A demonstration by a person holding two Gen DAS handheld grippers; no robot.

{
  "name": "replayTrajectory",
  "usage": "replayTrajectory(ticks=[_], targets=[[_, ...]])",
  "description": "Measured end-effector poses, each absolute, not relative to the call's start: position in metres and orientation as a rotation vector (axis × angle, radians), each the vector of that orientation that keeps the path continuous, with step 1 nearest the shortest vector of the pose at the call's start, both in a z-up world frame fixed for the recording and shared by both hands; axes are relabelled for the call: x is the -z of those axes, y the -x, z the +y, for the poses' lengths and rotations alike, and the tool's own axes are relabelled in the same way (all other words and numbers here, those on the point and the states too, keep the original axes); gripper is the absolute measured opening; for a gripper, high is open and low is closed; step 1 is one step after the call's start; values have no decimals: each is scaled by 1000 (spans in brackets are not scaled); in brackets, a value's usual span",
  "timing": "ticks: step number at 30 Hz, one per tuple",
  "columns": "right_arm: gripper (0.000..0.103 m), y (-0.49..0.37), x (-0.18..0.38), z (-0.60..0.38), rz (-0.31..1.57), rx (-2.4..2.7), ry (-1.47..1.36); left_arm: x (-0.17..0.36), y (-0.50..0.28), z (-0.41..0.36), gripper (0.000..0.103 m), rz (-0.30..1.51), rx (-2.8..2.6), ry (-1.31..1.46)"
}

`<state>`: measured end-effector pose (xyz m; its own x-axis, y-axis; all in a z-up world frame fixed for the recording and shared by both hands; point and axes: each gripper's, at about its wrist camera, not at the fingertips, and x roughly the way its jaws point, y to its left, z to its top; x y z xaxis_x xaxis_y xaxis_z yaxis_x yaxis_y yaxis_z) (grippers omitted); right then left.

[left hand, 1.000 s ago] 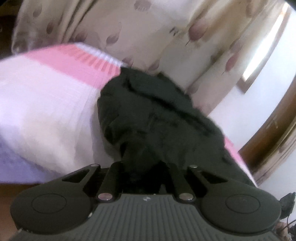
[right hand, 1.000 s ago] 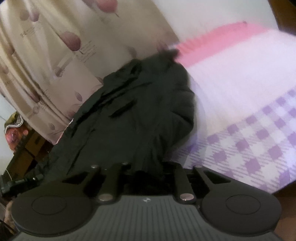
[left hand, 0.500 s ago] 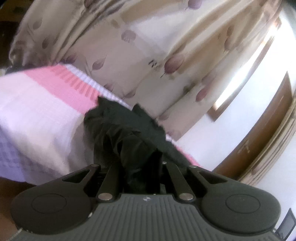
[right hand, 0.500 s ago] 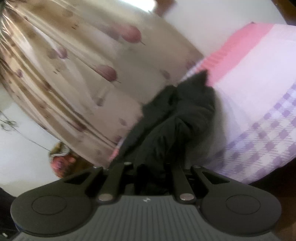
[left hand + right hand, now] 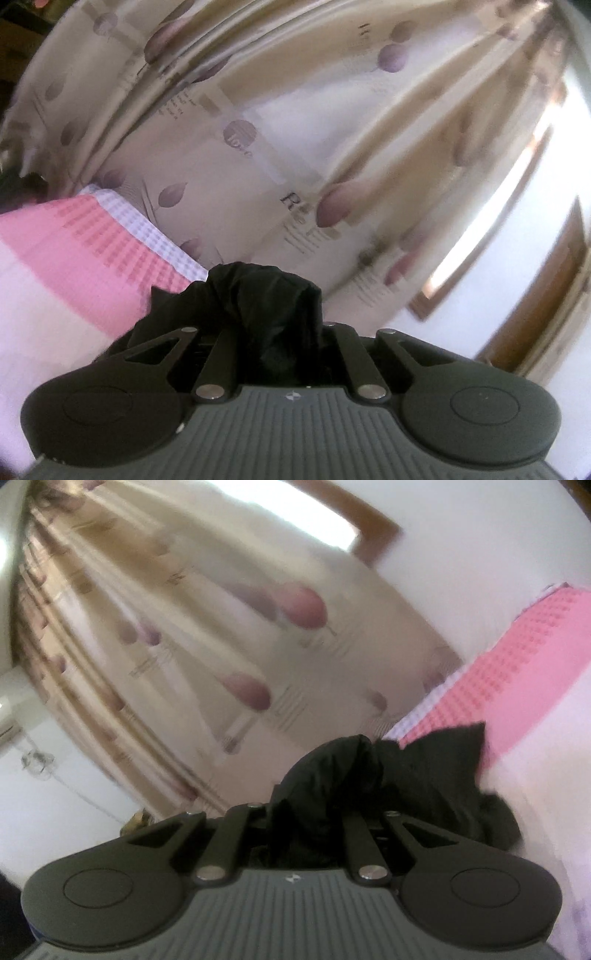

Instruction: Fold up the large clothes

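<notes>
Black garment (image 5: 266, 306) is bunched right up between the fingers of my left tongs (image 5: 275, 332), clamped tight, fabric spilling over the top. My right tongs (image 5: 306, 812) are pinched on the same black garment (image 5: 369, 782), its loose part trailing off to the right onto the pink-and-white bedspread (image 5: 535, 672). On the left view that bedspread (image 5: 74, 258) lies just behind the cloth. Beyond it hangs a cream curtain (image 5: 295, 129) with purple leaf prints, all blurred.

Matt black cloth garment (image 5: 266, 306), ribbed plastic claw (image 5: 275, 354)
</notes>
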<state>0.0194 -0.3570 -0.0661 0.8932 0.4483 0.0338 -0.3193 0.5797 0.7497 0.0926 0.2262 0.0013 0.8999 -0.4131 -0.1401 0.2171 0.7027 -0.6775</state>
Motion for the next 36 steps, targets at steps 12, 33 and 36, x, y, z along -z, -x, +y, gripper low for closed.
replayTrajectory(ticks=[12,33,36], targets=[[10,-229,86,-376,351,-251,-856,49,-275,192,19,438,155,659],[88,-234,122,-395,131,-218,-1090,47,-273,154,85,282,224,484],[41,-244,77,-343,232,-290,-744,34,-273,111,30,335,331,335]])
